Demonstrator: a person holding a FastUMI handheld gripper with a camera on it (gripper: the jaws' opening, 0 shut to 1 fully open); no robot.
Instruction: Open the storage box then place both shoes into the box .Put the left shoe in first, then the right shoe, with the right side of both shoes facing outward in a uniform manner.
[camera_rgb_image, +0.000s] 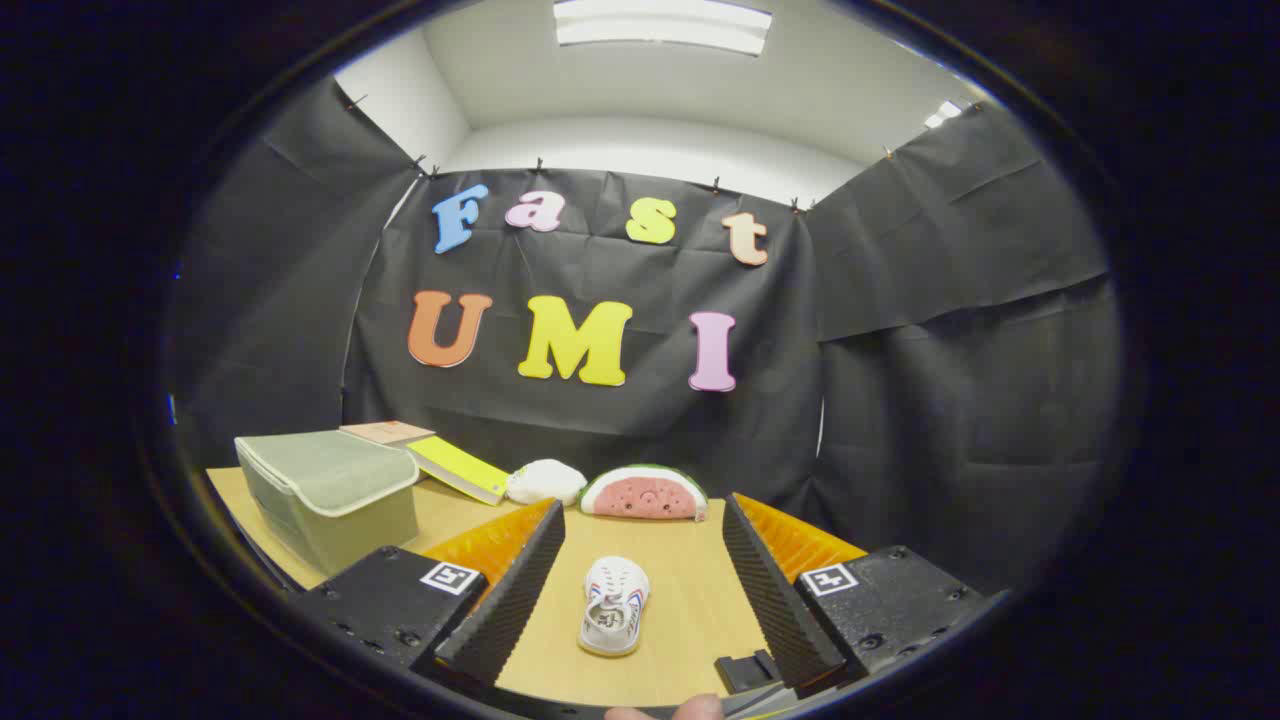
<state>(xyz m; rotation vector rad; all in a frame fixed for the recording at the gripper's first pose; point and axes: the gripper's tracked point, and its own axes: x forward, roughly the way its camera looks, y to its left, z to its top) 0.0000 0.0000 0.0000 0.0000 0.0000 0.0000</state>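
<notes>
A small white shoe with red and blue stripes lies on the wooden table, toe pointing away, between my two fingers and touching neither. My gripper is open, the fingers spread wide on either side of the shoe. A pale green translucent storage box with its lid shut stands to the left, beyond the left finger. One shoe is all I can make out.
Behind the box lie a yellow book and a brown card. A white plush and a watermelon-slice plush sit at the table's back by the cloth wall. A fingertip shows under the gripper.
</notes>
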